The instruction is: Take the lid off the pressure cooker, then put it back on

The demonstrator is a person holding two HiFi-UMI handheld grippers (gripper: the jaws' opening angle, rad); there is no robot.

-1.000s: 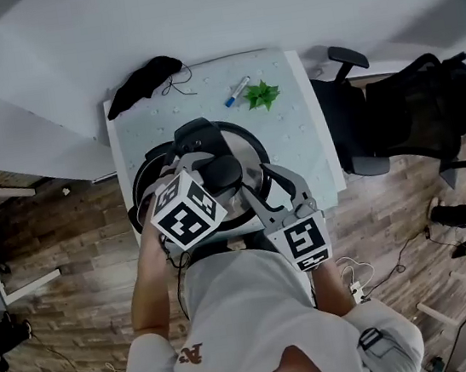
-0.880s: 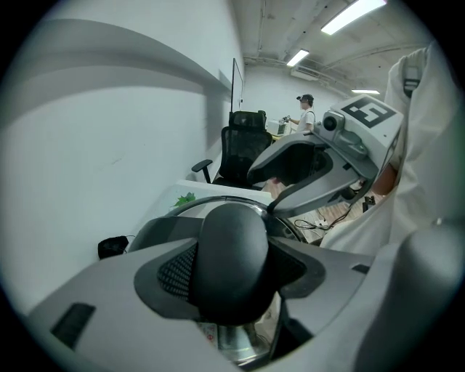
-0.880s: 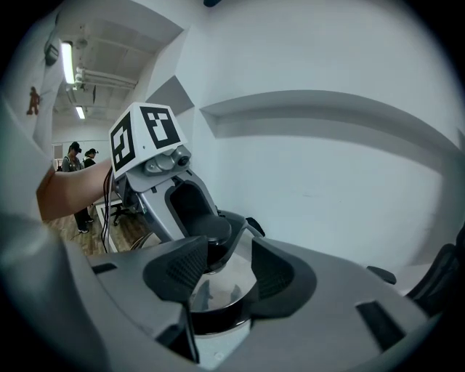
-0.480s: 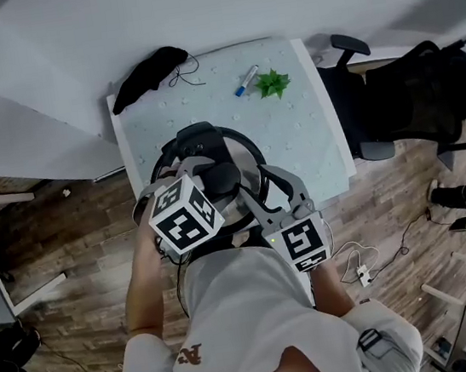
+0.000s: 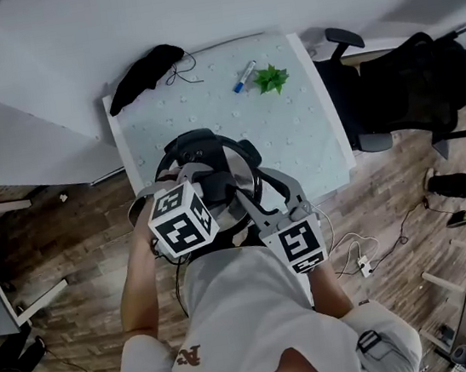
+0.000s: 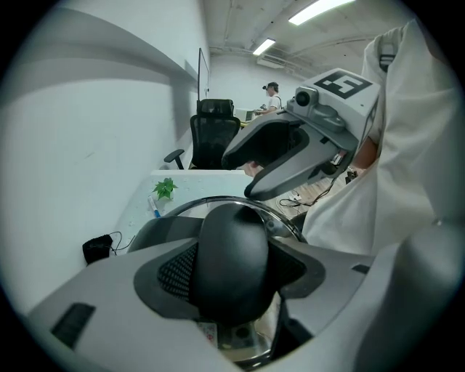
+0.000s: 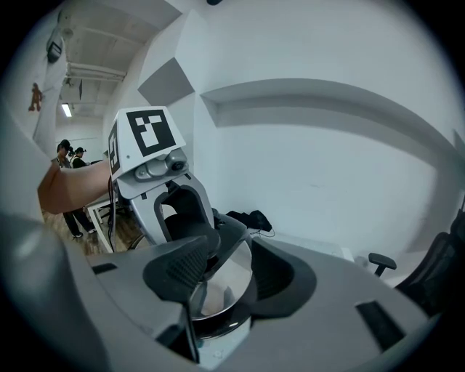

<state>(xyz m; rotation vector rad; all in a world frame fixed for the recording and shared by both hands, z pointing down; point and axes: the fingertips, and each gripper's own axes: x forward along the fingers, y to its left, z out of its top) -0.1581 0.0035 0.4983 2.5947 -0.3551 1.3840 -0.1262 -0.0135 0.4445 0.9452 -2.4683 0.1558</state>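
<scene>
The knob (image 6: pixel 232 247) of the lid (image 6: pixel 282 225) is squeezed by the left gripper (image 6: pixel 234 282) and its edge is pinched by the right gripper (image 7: pixel 225 274), so that it is not tipped

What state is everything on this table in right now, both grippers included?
lid: held by its knob; fully seated or not, cannot tell
left gripper: shut on the knob
right gripper: jaws either side of the lid's edge; grip unclear
marker: lying flat on the table
plant: sitting beside the marker
black cloth: heaped at the table's far corner
</scene>
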